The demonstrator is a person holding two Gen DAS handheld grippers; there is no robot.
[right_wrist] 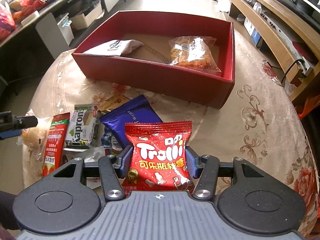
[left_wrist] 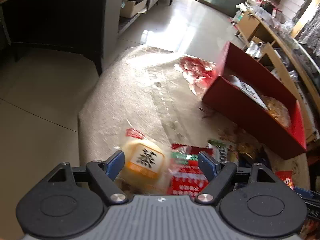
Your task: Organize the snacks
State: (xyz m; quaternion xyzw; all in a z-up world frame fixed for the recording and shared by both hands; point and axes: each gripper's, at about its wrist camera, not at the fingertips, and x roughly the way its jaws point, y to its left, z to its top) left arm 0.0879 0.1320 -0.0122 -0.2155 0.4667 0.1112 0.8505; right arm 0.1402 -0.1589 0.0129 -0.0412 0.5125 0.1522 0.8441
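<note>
Jaws pinching glossy crinkled Trolli pouch (right_wrist: 160,156)

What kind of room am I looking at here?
Most likely a home living room: a round table with a floral cloth, a long wooden TV cabinet along the wall, and a glossy tiled floor.

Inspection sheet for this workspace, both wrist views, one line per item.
Surface: round table under floral cloth.
Job's things: red box holds a white packet and a clear snack bag; loose packets piled in front of it.
Clutter: nothing seen beyond the snacks.
Grippers: right gripper clamps the Trolli bag; left gripper open over a bun pack.
Cables: black cable at the TV stand.
Surroundings: tiled floor, dark desk.
</note>
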